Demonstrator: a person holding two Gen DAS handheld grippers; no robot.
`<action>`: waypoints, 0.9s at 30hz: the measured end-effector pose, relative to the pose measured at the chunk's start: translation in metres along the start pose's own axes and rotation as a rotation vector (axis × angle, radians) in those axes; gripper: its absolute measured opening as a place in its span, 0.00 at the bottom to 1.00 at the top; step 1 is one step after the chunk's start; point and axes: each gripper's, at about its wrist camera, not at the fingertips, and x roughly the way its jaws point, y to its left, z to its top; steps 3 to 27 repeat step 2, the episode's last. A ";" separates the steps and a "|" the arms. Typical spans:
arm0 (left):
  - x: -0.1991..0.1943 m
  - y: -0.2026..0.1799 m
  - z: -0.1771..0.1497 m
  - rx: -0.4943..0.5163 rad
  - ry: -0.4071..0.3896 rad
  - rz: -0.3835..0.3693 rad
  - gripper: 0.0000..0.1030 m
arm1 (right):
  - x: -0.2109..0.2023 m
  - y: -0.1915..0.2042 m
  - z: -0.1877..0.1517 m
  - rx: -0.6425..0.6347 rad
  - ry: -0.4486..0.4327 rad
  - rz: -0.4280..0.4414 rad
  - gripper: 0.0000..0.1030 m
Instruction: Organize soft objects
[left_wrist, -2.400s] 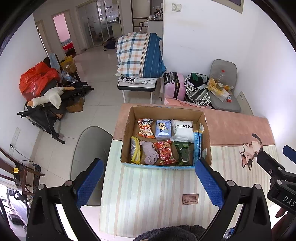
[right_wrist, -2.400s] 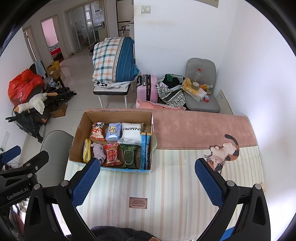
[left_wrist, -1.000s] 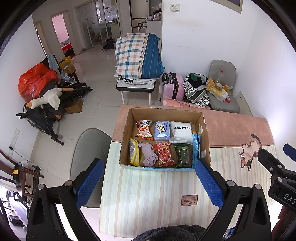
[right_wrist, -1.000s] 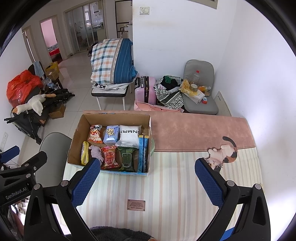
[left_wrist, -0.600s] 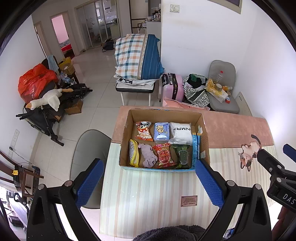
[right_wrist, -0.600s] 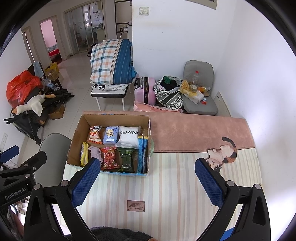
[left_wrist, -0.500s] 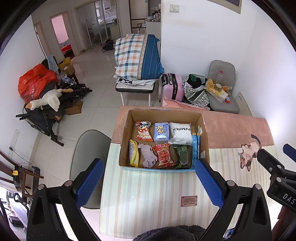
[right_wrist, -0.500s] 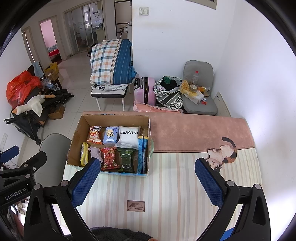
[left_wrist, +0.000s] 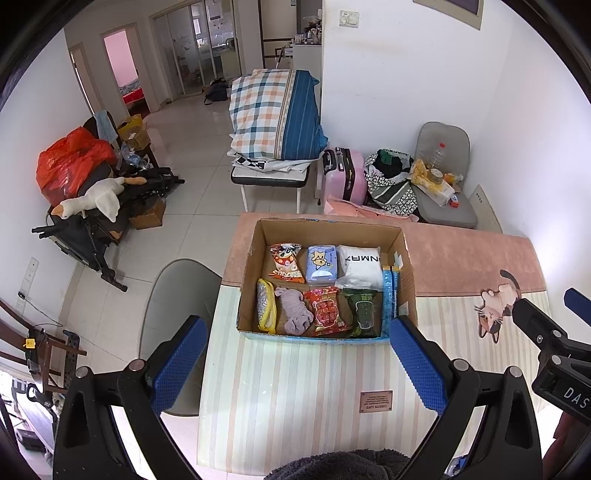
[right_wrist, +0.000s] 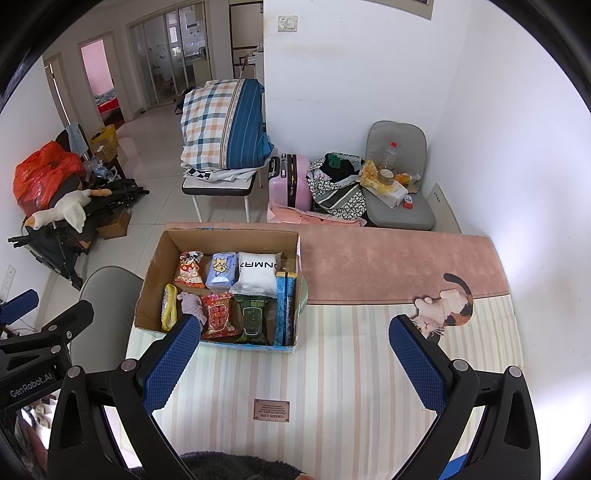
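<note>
An open cardboard box (left_wrist: 255, 251) (right_wrist: 155, 266) stands on the striped table mat, packed with soft goods: a white pillow pack (left_wrist: 360, 267) (right_wrist: 258, 275), a blue tissue pack (left_wrist: 321, 264), snack bags (left_wrist: 284, 258), a lilac cloth (left_wrist: 293, 308) (right_wrist: 192, 304) and a yellow pouch (left_wrist: 266, 310). My left gripper (left_wrist: 295, 362) is open and empty, held high in front of the box. My right gripper (right_wrist: 291, 362) is open and empty, to the box's right.
A pink cloth (right_wrist: 388, 258) covers the table's far part, with a cat-shaped mat (right_wrist: 447, 306) on the right. A grey chair (left_wrist: 177, 295) stands left of the table. A dark fuzzy item (left_wrist: 332, 465) lies at the near edge. Clutter lines the far floor.
Both grippers have drawn back and up a little, so the box sits slightly farther off. Nothing was grasped or released.
</note>
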 end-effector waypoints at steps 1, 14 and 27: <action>-0.001 0.000 0.000 0.001 -0.003 0.000 0.98 | 0.001 -0.001 0.001 0.000 -0.001 0.000 1.00; -0.001 -0.002 0.002 0.003 -0.004 -0.002 0.98 | 0.000 -0.001 0.000 -0.001 -0.001 -0.001 1.00; -0.001 -0.002 0.002 0.003 -0.004 -0.002 0.98 | 0.000 -0.001 0.000 -0.001 -0.001 -0.001 1.00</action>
